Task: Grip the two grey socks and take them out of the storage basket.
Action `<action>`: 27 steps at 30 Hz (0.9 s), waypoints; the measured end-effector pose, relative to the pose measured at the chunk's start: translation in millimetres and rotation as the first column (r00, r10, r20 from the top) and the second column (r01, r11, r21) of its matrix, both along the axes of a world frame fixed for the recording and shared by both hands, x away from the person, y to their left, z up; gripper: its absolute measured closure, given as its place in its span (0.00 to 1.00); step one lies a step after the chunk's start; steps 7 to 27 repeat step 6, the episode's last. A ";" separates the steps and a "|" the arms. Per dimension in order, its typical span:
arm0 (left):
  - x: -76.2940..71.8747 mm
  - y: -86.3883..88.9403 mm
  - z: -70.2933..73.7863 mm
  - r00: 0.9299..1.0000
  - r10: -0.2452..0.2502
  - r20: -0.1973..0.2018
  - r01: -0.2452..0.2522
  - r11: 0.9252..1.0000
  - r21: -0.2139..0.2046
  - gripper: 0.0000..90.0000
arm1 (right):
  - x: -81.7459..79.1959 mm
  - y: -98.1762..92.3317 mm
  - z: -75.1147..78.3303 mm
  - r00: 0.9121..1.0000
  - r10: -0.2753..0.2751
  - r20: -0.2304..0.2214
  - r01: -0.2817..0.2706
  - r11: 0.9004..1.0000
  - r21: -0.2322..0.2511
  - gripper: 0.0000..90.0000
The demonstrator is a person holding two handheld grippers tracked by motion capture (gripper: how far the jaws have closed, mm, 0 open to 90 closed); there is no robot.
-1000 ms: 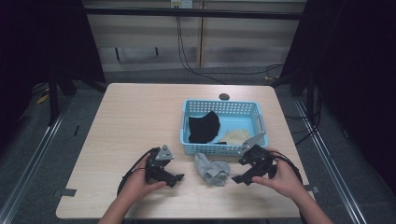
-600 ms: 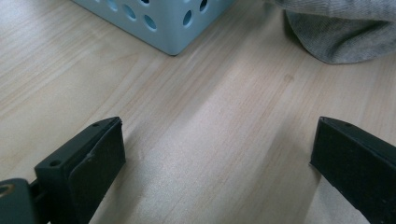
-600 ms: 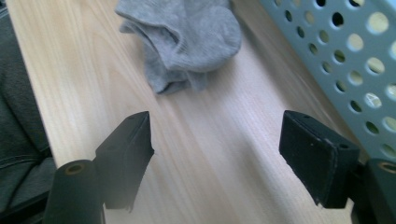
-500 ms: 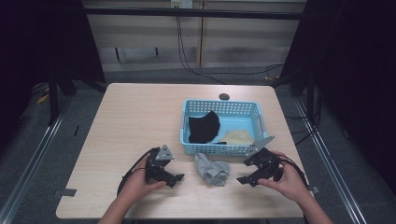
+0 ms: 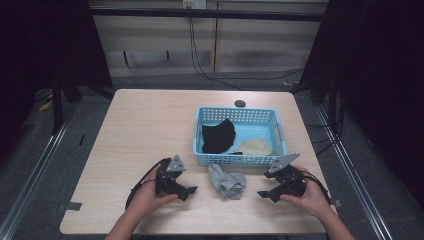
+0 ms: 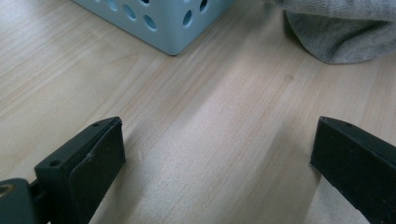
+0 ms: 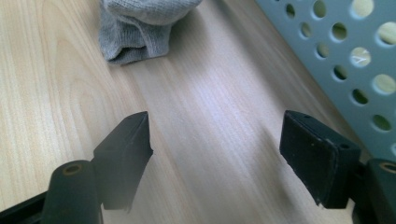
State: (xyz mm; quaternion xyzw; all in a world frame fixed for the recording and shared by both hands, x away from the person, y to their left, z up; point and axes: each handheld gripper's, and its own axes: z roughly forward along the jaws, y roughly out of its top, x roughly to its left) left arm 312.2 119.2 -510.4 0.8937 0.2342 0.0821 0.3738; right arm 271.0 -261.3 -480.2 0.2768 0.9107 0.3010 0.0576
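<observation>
Currently I see the grey sock (image 5: 227,181) lying crumpled on the surface (image 5: 140,130), just in front of the blue basket (image 5: 239,161) and between my two grippers. Left gripper (image 5: 189,191) rests low beside the sock, apart from it, jaws spread with bare wood between them. Right gripper (image 5: 263,194) sits on the sock's other side, jaws likewise spread wide and empty. Inside the basket lie a black cloth (image 5: 218,136) and a pale yellowish cloth (image 5: 254,146), side by side. Sock untouched by either gripper.
</observation>
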 end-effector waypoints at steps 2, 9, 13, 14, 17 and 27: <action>0.0 0.0 -0.1 1.000 0.000 0.000 0.000 1.000 -0.001 0.03 | -0.5 1.4 -0.7 1.000 0.007 0.000 -0.007 1.000 -0.006 0.27; 0.0 0.0 -0.1 1.000 0.000 0.000 0.000 1.000 -0.001 0.03 | -1.2 5.8 1.8 1.000 0.012 0.007 -0.012 1.000 0.000 0.27; 0.0 0.0 -0.1 1.000 0.000 0.000 0.000 1.000 -0.001 0.03 | -1.2 5.8 1.8 1.000 0.012 0.007 -0.012 1.000 0.000 0.27; 0.0 0.0 -0.1 1.000 0.000 0.000 0.000 1.000 -0.001 0.03 | -1.2 5.8 1.8 1.000 0.012 0.007 -0.012 1.000 0.000 0.27; 0.0 0.0 -0.1 1.000 0.000 0.000 0.000 1.000 -0.001 0.03 | -1.2 5.8 1.8 1.000 0.012 0.007 -0.012 1.000 0.000 0.27; 0.0 0.0 -0.1 1.000 0.000 0.000 0.000 1.000 -0.001 0.03 | -1.2 5.8 1.8 1.000 0.012 0.007 -0.012 1.000 0.000 0.27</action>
